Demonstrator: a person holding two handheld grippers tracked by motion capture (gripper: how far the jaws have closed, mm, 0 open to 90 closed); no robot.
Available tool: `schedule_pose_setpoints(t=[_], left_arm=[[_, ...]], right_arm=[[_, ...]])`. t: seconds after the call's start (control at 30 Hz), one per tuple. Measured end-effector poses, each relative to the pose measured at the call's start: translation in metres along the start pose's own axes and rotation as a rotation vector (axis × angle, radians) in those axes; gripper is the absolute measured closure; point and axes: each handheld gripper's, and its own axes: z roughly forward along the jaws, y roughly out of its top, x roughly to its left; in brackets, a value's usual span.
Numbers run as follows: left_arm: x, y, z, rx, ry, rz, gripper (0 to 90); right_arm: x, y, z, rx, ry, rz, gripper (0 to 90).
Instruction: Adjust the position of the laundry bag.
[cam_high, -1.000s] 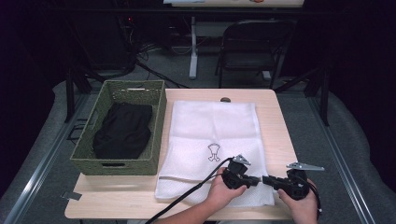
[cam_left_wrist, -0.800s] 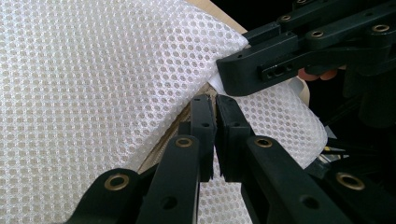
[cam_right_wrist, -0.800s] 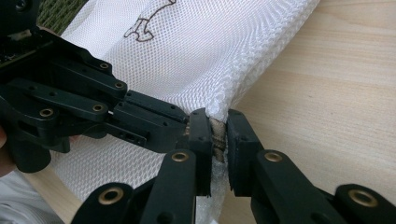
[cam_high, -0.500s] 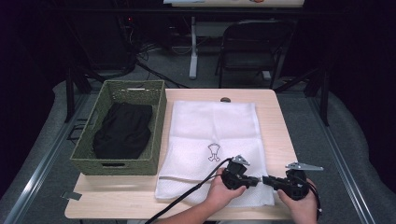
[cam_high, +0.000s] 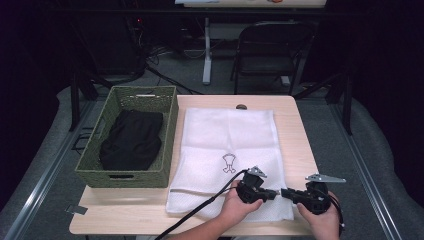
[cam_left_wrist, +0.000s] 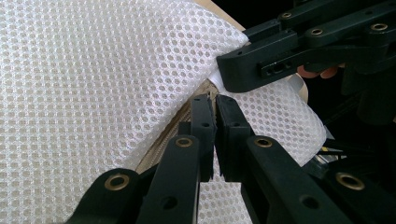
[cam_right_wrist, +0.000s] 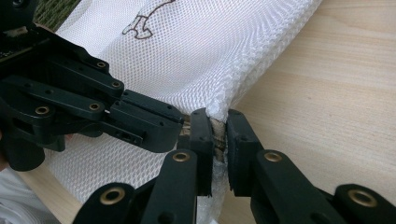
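Evidently, the white mesh bag (cam_high: 227, 160) lies flat along the middle of the wooden surface (cam_high: 300, 145), its long side running away from the person, its near right corner raised slightly off the wood; a small printed emblem (cam_high: 228, 163) sits toward the near half. Compared with the high view of a second ago and half a second ago, nothing measurable has shifted: bag, hands and tools occupy the same places, so the grip is being held rather than worked. The left tongs (cam_left_wrist: 215, 100) are pressed nearly together on the bag's edge, with a thin fold of mesh between the jaws. The right tongs (cam_right_wrist: 215, 122) pinch the corner seam, where a bunched, cord-like edge shows between the jaws. In the high view the left tongs (cam_high: 274, 192) and the right tongs (cam_high: 285, 193) point at each other, tips just beside one another at that corner, each held by a hand (cam_high: 239, 202) coming in from the near edge. Judged from this stillness, both grips look settled and the likely next step is parting the two layers to open the mouth; that step is not yet done. To the left, touching the bag's long edge or just beside it, stands a green woven basket (cam_high: 167, 135) holding a folded black garment (cam_high: 131, 140), untouched.
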Motion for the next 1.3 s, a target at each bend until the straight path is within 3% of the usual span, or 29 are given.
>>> schedule_pose_setpoints(t=[0.43, 0.83, 1.3], left_arm=[[-0.0003, 0.0002, -0.0019, 0.009, -0.006, -0.021, 87.2], [-0.0051, 0.0026, -0.0049, 0.025, 0.024, -0.062, 87.2], [-0.0059, 0.0015, -0.0063, 0.027, 0.030, -0.060, 87.2]], right_arm=[[0.0010, 0.0002, 0.0000, 0.005, 0.001, -0.005, 83.0], [0.0041, 0.0009, 0.0002, 0.013, -0.005, -0.016, 83.2], [0.0052, 0.0006, 0.0007, 0.016, -0.006, -0.017, 83.3]])
